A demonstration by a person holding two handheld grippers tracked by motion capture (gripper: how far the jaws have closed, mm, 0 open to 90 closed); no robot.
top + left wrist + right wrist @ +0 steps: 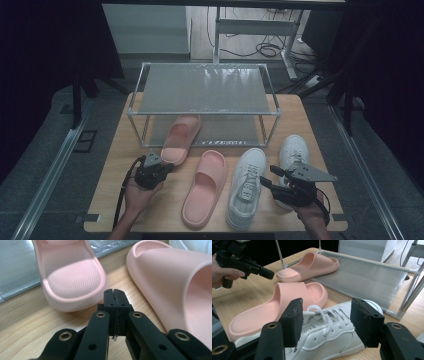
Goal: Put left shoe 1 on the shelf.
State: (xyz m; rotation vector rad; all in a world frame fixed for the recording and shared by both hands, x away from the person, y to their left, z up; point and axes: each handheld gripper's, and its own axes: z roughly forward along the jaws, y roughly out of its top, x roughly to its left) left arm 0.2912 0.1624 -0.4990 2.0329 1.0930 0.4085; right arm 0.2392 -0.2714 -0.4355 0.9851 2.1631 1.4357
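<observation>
Item 1, lower left of the high view: our left gripper (165,167), jaws pressed together on nothing, tip just short of the heel of the far pink slide (181,138).

Item 2, lower right: our right gripper (265,176), jaws wide apart and empty, poised over the near white sneaker (246,187); a second white sneaker (293,152) lies beside it.

Item 3, centre: the near pink slide (204,188), flat on the table (120,150).

Item 4, upper centre: the shoe rack (202,90), the far slide's toe on its lower shelf.

We judge the step as nudging that slide home; next calls for a straight push on the heel.
</observation>
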